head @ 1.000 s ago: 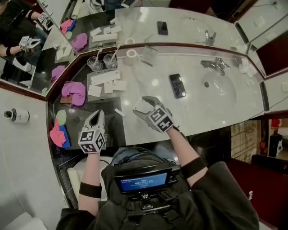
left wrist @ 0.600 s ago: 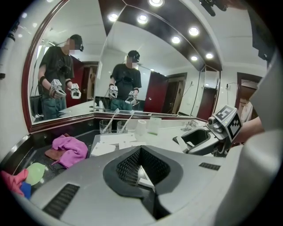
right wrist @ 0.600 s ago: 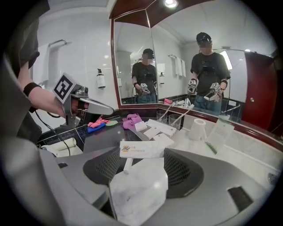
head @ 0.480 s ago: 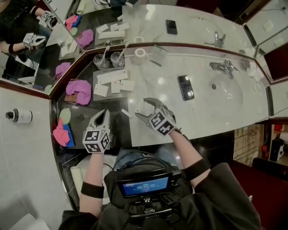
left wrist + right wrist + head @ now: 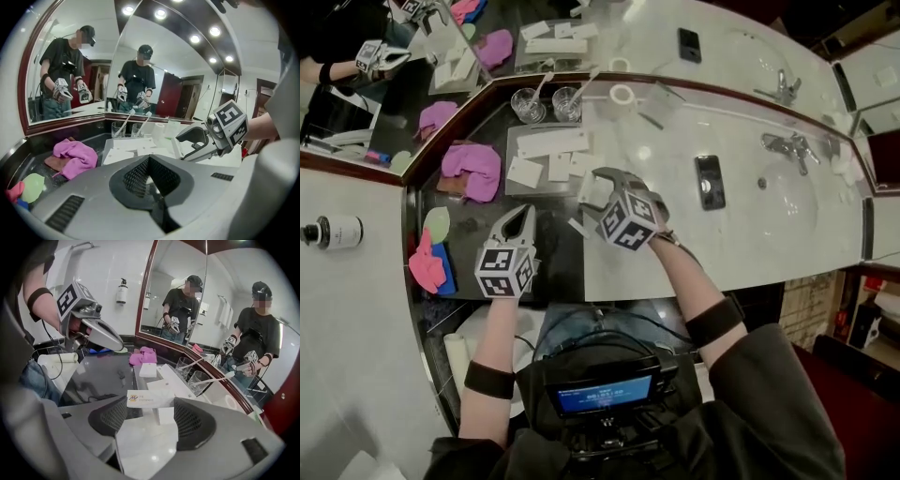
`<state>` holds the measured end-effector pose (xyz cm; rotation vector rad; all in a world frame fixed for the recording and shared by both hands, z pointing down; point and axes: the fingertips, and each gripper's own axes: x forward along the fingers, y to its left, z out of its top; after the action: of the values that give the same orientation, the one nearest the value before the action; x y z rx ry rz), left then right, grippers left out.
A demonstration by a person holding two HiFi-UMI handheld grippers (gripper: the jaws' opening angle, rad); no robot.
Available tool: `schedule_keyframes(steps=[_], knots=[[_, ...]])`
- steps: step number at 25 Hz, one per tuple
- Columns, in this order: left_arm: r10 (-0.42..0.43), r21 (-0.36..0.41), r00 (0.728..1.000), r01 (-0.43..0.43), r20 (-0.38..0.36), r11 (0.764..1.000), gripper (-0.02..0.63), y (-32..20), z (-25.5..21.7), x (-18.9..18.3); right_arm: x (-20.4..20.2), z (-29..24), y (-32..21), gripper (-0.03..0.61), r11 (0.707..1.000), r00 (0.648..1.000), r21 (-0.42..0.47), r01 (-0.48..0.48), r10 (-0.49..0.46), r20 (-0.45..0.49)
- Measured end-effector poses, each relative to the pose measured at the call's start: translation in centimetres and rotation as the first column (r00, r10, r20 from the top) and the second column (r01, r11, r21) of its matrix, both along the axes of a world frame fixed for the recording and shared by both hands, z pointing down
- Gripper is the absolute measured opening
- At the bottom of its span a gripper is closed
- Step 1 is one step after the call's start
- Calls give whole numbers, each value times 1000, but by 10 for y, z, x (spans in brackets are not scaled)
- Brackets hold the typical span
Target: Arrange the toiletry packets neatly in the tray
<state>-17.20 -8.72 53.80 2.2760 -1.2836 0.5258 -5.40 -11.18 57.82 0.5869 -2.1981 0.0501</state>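
The grey tray (image 5: 514,150) sits on the dark counter and holds several white packets (image 5: 551,143), a long one and smaller ones. My right gripper (image 5: 592,187) is open at the tray's right edge, at the rim of the marble. In the right gripper view a white packet with a logo (image 5: 150,398) lies flat just ahead of the right gripper (image 5: 150,409); neither pad touches it. Another small packet (image 5: 578,228) lies loose by the marble's edge. My left gripper (image 5: 523,212) is shut and empty over the dark counter below the tray (image 5: 140,145).
A pink cloth (image 5: 473,169) lies left of the tray. Two glasses with toothbrushes (image 5: 546,101) stand behind it, and a white tape roll (image 5: 623,94) lies to their right. A phone (image 5: 710,181) and the tap (image 5: 787,148) are further right. Sponges (image 5: 427,267) lie at the far left.
The right gripper has swung up and left to the tray's right edge and rolled, jaws still wide. The left gripper has moved slightly forward and stays shut.
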Motion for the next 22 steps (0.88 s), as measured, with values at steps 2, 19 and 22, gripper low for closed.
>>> schedule_keyframes(steps=[2,19,22], knots=[[-1,-5,1000,1,-2,1000,2,-9,4,-1,2,8,-15,325,1000,998,7,24,-24,-51],[-23,-13,999,22,-31,1000,2,-58,20,4,-5,64,-79,328,978,950,-56,202,-210,-229],[-33,-20,999,32,-28,999,2,-58,24,-1,-5,69,-82,342,979,954,-59,193,-201,-222]])
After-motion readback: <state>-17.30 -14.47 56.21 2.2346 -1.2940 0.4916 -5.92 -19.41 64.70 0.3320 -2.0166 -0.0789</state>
